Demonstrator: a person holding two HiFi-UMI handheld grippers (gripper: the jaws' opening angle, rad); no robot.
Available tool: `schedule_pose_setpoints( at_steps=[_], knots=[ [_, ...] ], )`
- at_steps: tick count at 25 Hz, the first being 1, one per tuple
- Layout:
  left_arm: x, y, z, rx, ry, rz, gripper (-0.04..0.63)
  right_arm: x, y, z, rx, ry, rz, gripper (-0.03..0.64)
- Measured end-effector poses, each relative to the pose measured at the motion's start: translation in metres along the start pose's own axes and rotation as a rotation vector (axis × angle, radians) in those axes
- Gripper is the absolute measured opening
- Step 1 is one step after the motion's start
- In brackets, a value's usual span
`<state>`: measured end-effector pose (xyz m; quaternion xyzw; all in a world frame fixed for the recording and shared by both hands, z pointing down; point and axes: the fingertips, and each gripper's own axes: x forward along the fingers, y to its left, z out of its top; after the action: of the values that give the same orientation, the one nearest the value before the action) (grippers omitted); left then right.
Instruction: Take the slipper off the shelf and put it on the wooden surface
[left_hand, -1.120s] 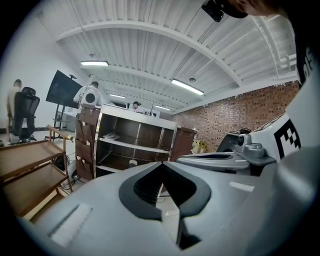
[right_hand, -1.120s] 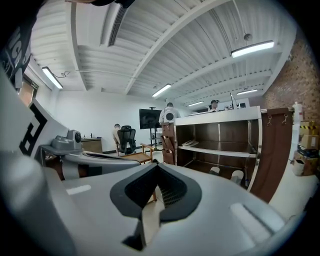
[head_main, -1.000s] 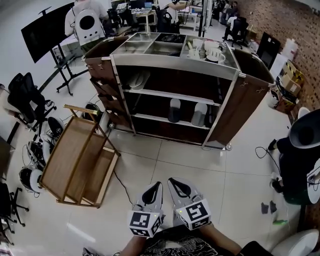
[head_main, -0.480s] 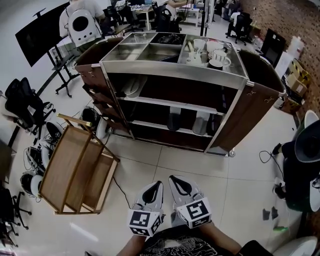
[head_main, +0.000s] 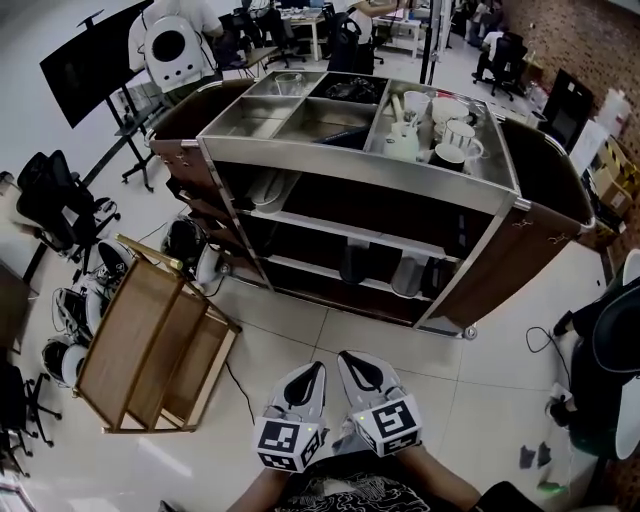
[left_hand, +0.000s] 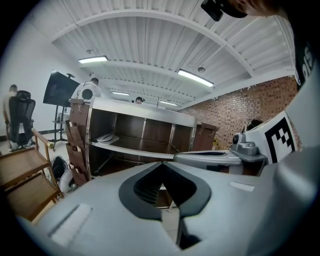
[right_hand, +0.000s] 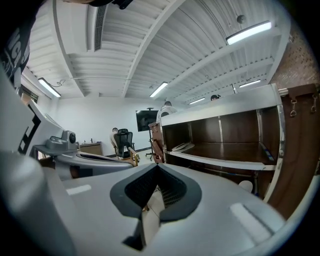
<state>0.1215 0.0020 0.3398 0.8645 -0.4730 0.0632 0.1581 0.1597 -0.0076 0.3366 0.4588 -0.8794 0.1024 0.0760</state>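
Facing the cart (head_main: 360, 172), left tongs (head_main: 316, 370) and right tongs (head_main: 345, 360) sit closed, empty; slippers (head_main: 408, 275) seemingly shelved.

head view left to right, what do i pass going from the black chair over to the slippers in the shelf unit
black office chair → wooden rack → white slipper → dark slipper → grey slipper

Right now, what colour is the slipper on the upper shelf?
White; the slipper shows best in the head view.
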Motion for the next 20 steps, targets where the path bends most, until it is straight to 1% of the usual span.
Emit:
schedule_pose_setpoints(
  at_steps=[5, 10, 17, 20],
  knots=[
    [0.026, 0.010, 0.012, 0.006, -0.013, 0.037, 0.006, 0.019, -0.021, 0.012, -0.007, -0.017, 0.037, 0.000],
    [0.044, 0.018, 0.020, 0.006, -0.031, 0.060, 0.006, 0.036, -0.043, 0.014, -0.012, -0.019, 0.043, 0.000],
    [0.066, 0.032, 0.027, 0.003, -0.052, 0.077, 0.006, 0.062, -0.042, 0.026, -0.031, -0.032, 0.078, 0.000],
    [0.075, 0.041, 0.030, 0.011, -0.060, 0.074, 0.006, 0.075, -0.043, 0.028, -0.040, -0.033, 0.080, 0.000]
  ],
)
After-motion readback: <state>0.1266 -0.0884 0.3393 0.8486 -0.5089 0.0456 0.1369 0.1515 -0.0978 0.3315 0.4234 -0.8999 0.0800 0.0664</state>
